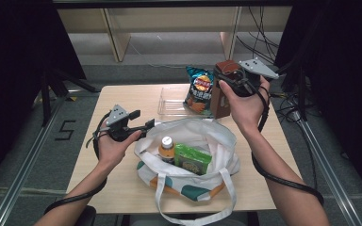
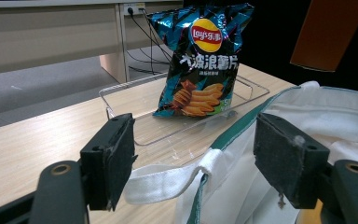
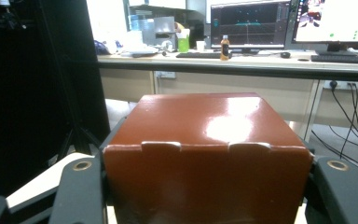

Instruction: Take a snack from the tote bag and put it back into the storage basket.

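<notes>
Altogether one brown carton (image 1: 220, 100), one crisp bag (image 1: 199, 88), one clear tray (image 1: 172, 101), one white tote bag (image 1: 217, 141), one bottle (image 1: 167, 147) and one green packet (image 1: 193, 159) sit on or over the table (image 1: 122, 101). Only the bottle's cap and shoulder show above the tote's rim, and the packet's lower end is buried. The carton's base is cut off in the right gripper view. Held above the table's far right corner, the right gripper (image 1: 235, 77) pinches the carton's top between its jaws. The left gripper (image 2: 193, 158) stands spread wide astride the tote's rim and handle, pads not pressing on the cloth
</notes>
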`<state>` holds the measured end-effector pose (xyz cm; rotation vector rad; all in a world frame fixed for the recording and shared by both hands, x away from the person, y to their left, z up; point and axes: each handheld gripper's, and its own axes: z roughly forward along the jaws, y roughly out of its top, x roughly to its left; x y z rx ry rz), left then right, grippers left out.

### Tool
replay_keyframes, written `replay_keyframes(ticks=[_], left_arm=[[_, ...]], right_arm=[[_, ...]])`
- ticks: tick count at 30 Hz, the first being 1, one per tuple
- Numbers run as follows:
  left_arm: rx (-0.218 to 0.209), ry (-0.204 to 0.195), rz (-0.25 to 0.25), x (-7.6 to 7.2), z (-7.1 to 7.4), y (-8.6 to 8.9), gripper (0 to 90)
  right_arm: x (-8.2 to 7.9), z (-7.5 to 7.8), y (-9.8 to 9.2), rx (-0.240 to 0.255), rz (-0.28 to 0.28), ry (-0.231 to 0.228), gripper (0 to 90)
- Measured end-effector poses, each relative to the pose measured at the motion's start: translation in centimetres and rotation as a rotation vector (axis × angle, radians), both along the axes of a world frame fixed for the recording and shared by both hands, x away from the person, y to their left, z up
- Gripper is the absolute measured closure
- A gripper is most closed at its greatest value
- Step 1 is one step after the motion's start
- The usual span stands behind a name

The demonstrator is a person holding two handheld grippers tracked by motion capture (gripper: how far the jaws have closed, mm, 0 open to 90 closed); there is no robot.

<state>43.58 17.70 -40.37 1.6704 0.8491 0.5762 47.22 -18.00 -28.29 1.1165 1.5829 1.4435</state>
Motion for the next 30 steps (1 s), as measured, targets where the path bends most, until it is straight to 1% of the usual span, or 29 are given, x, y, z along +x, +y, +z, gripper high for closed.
replay_keyframes(ticks=[1, 4, 6, 8, 9, 10, 11, 12, 13, 14, 15, 16, 17, 18, 22, 23, 24, 25, 27, 29, 30], left_arm=[[0.000, 0.000, 0.000, 0.0, 0.0, 0.0, 28.6], [0.002, -0.001, 0.000, 0.0, 0.0, 0.0, 28.6], [0.003, -0.001, -0.001, 0.0, 0.0, 0.1, 28.6], [0.001, -0.001, -0.001, 0.0, 0.0, 0.0, 28.6], [0.001, -0.001, 0.000, 0.0, 0.0, 0.1, 28.6], [0.003, -0.001, -0.001, 0.0, 0.0, 0.1, 28.6], [-0.001, 0.001, 0.001, 0.0, 0.0, 0.1, 28.6], [0.000, 0.000, 0.001, 0.0, 0.0, 0.1, 28.6], [0.000, 0.000, 0.001, 0.0, 0.0, 0.1, 28.6], [0.000, -0.001, 0.001, 0.0, 0.0, 0.1, 28.6], [-0.001, -0.001, 0.001, 0.0, 0.0, 0.1, 28.6], [-0.001, -0.001, 0.001, 0.0, 0.0, 0.1, 28.6], [-0.001, -0.001, 0.001, 0.0, 0.0, 0.1, 28.6], [-0.001, 0.000, 0.000, 0.0, 0.0, 0.1, 28.6], [0.000, 0.000, 0.000, 0.0, 0.0, 0.1, 28.6], [-0.001, -0.001, 0.000, 0.0, 0.0, 0.1, 28.6], [0.000, -0.001, -0.001, 0.0, 0.0, 0.1, 28.6], [0.003, -0.002, -0.002, 0.0, 0.0, 0.1, 28.6], [0.002, -0.001, -0.002, 0.0, 0.0, 0.1, 28.6], [0.001, -0.001, -0.003, 0.0, 0.0, 0.0, 28.6], [0.001, -0.001, -0.002, 0.0, 0.0, 0.0, 28.6]], right_arm=[[0.2, -0.1, 0.0, -0.002, -0.004, -0.006, 38.2], [0.6, -0.3, 0.3, 0.016, -0.013, 0.008, 38.2], [0.9, -0.4, 0.5, 0.017, -0.017, 0.008, 38.2], [1.3, -0.5, 0.5, 0.001, -0.022, 0.000, 38.2], [1.4, -0.5, 0.6, 0.013, -0.029, 0.007, 38.2], [1.7, -0.6, 0.5, 0.003, -0.029, -0.003, 38.2], [1.8, -0.7, 0.7, 0.017, -0.035, 0.009, 38.1], [2.0, -0.7, 0.7, 0.018, -0.044, 0.004, 38.1], [2.2, -0.8, 0.7, 0.007, -0.043, 0.001, 38.1], [2.3, -0.8, 0.7, 0.007, -0.041, 0.006, 38.1], [2.4, -0.9, 0.8, 0.028, -0.053, 0.023, 38.1], [2.5, -0.9, 0.8, 0.017, -0.052, 0.014, 38.1], [2.7, -1.0, 0.7, 0.017, -0.056, 0.009, 38.1], [2.9, -1.1, 0.7, 0.004, -0.058, 0.007, 38.1], [3.3, -1.4, 0.6, 0.010, -0.063, 0.013, 38.1], [3.4, -1.5, 0.7, 0.018, -0.068, 0.011, 38.1], [3.5, -1.5, 0.6, 0.010, -0.074, 0.013, 38.1], [3.5, -1.6, 0.7, 0.022, -0.072, 0.019, 38.1], [3.6, -1.7, 0.6, 0.013, -0.075, 0.015, 38.1], [3.7, -1.8, 0.7, 0.014, -0.077, 0.023, 38.1], [3.7, -1.8, 0.6, 0.025, -0.079, 0.019, 38.1]])
